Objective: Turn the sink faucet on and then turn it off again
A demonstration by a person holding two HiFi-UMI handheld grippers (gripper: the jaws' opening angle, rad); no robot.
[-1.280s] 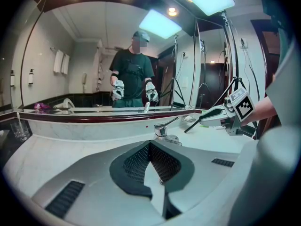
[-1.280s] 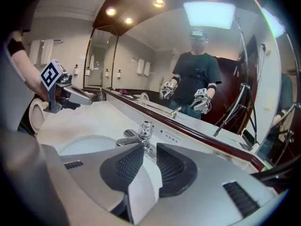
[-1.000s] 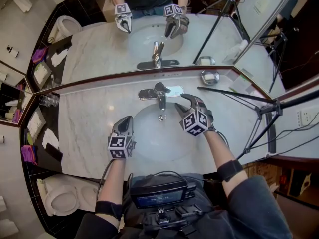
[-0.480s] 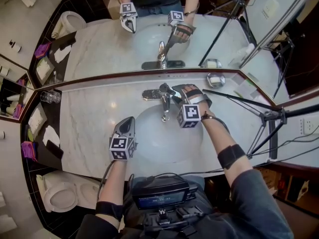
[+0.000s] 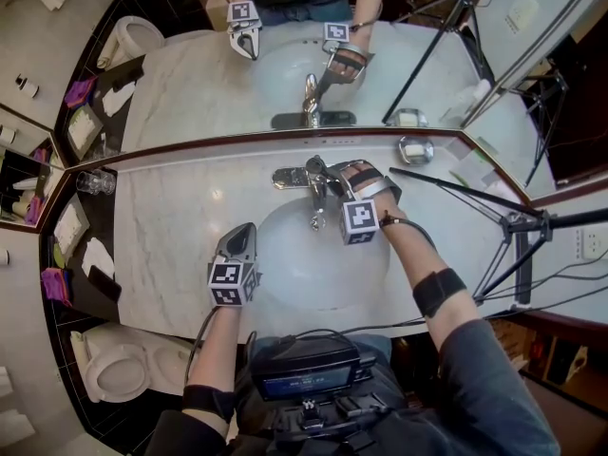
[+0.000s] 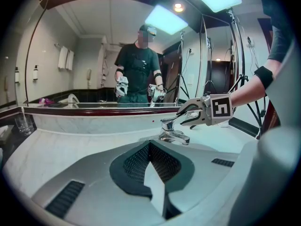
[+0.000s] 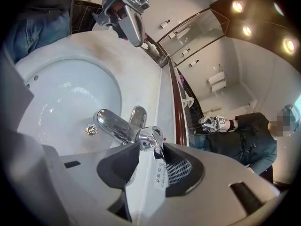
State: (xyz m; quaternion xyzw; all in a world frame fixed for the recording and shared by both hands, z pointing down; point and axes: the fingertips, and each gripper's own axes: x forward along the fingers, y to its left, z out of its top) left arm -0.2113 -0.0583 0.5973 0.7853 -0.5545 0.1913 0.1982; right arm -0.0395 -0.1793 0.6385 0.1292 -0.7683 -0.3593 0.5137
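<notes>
**Item:** chrome single-lever sink faucet [image 5: 312, 190]. It stands at the far edge of the white oval basin [image 5: 313, 278], midway along the grey-veined marble counter [image 5: 176, 226].
- Curved spout [image 7: 111, 124]: reaches toward the near side, over the round metal drain [image 7: 91, 130].
- Flat lever handle [image 7: 149, 136]: angles off the faucet body toward the right.

**Progress:**
- No stream shows at the spout in any view, so the water reads as off.
- Judged stage: the turning-on step is only being set up.
- Left to do, on this reading: moving the lever to start the flow, then returning it to stop the flow.

**Right gripper [image 5: 332, 177]:**
- It is at the faucet, reaching in from the right.
- The lever's tip lies in the mouth between its two fingers [image 7: 117, 166], one on each side.
- A dark gap shows between the lever and one pad, so the fingers stand apart and are not yet clamped.
- The jaws have just been closing in on the lever.

**Left gripper [image 5: 244, 234]:**
- It is at the near-left rim of the basin, well apart from the faucet.
- Its fingers are pressed together with nothing between them.

**Surroundings:**
- Wall mirror [image 5: 190, 84]: beyond the counter, repeating faucet and grippers.
- Small metal soap dish [image 5: 415, 149]: far right.
- Clear glass tumbler [image 5: 90, 182]: far left.
- Black tripod [image 5: 513, 226]: at the right.
</notes>
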